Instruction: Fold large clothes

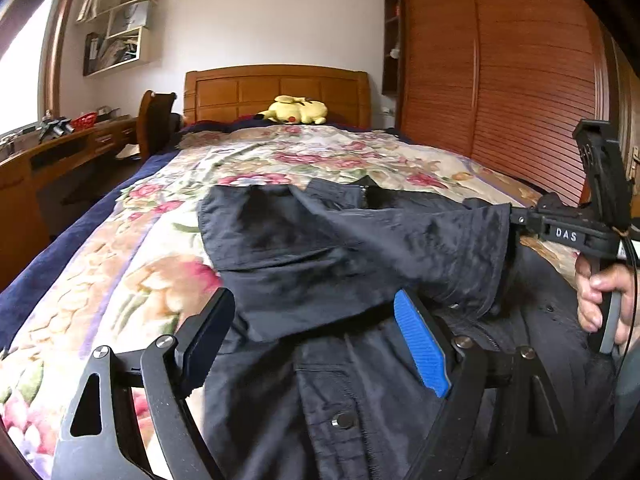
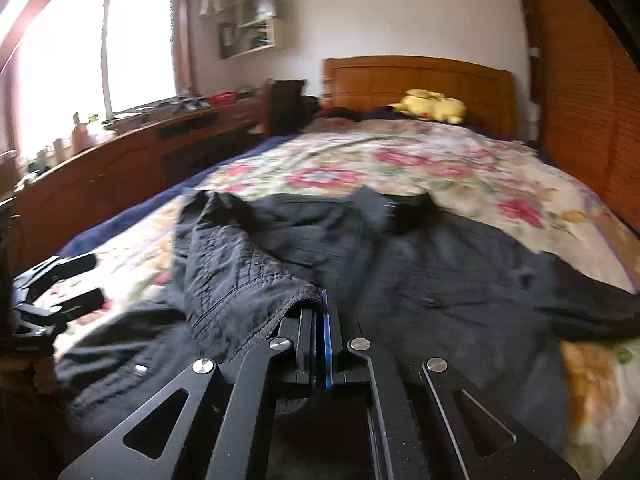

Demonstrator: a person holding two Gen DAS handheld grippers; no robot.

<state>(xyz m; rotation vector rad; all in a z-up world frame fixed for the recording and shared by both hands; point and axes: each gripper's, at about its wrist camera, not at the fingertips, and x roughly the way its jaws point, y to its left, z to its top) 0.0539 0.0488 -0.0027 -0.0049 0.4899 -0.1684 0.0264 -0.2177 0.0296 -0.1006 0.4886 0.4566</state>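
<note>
A large dark navy jacket (image 1: 360, 264) lies spread on the floral bedspread (image 1: 140, 248); it also shows in the right wrist view (image 2: 440, 264). My left gripper (image 1: 316, 340) is open, its jaws wide apart just above the jacket's front with nothing between them. My right gripper (image 2: 318, 304) is shut on the cuff of the jacket's sleeve (image 2: 256, 292) and holds the sleeve drawn across the jacket's body. The right gripper also shows at the right in the left wrist view (image 1: 516, 218), pinching the sleeve end. The left gripper appears at the left edge in the right wrist view (image 2: 68, 280).
A yellow plush toy (image 1: 296, 110) lies by the wooden headboard (image 1: 276, 92). A wooden desk (image 1: 60, 148) and a chair (image 1: 154, 120) stand left of the bed. A slatted wooden wardrobe (image 1: 520, 80) runs along the right side. Wall shelves (image 1: 120, 28) hang above the desk.
</note>
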